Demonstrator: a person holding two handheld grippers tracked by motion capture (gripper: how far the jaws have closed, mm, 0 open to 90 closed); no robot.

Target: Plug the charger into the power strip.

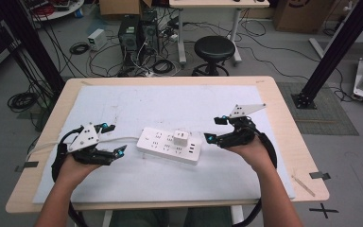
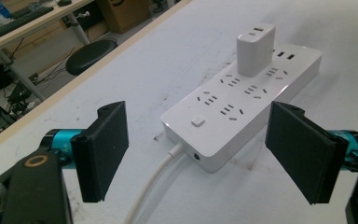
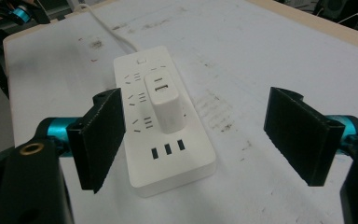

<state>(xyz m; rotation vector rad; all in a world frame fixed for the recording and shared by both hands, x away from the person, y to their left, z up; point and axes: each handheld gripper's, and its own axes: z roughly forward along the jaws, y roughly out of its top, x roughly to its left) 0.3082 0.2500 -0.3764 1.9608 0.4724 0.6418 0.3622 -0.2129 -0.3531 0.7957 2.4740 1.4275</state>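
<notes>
High view, listed left to right. Left gripper (image 1: 115,140): held just above the white mat (image 1: 123,101), jaws spread wide with nothing between them, aimed at the power strip. Power strip (image 1: 169,145): white, lying flat at the mat's centre, between both grippers and touching neither; its cord (image 1: 123,139) leaves from the left end. Charger (image 1: 180,138): white block, plugged upright into the strip. Right gripper (image 1: 215,129): jaws likewise wide apart and empty, just right of the strip.
</notes>
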